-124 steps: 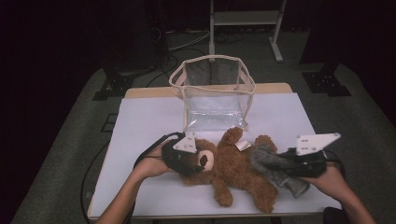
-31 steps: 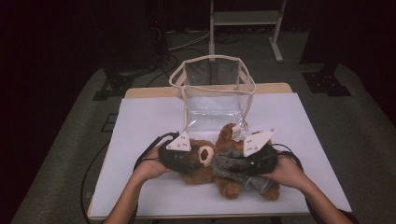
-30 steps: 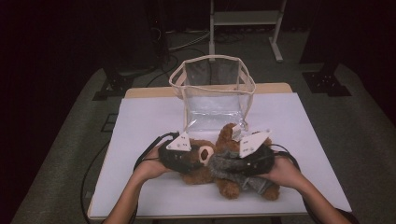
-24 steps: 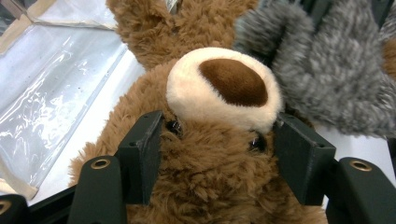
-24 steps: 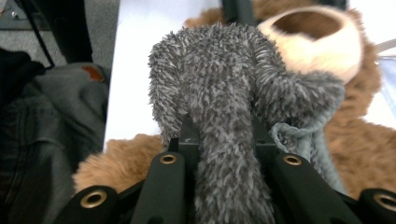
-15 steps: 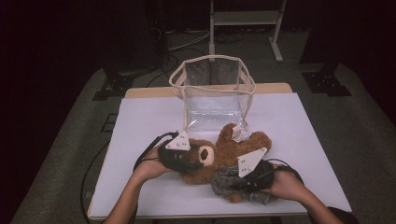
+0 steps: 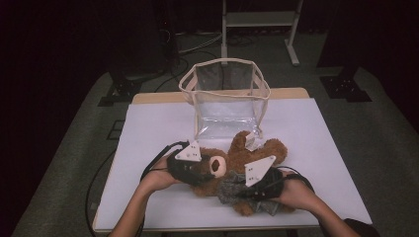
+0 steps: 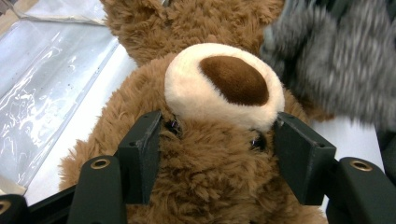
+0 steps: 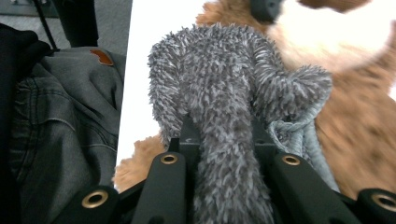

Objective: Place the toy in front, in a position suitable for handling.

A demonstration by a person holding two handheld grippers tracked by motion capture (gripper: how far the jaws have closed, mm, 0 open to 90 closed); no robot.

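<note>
Mid-step, dressing or undressing I can't tell: left tongs [image 8: 219, 154] clamp the bear's [image 7: 237, 160] head on the surface [image 7: 316, 133], right tongs [image 9: 224, 144] pinch its grey garment [image 9: 233, 93]; next, pull cloth steadily, head pinned.

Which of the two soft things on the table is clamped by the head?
The brown plush teddy bear; the left gripper's fingers squeeze its head, unlike the fuzzy grey cloth.

I see a brown teddy bear [image 8: 205, 177] with a cream muzzle and dark brown nose, a fuzzy grey garment [image 9: 224, 107] (speckled light and dark), black jaws, a white table [image 7: 158, 123], and a clear bag [image 7: 225, 98] trimmed in beige.
</note>
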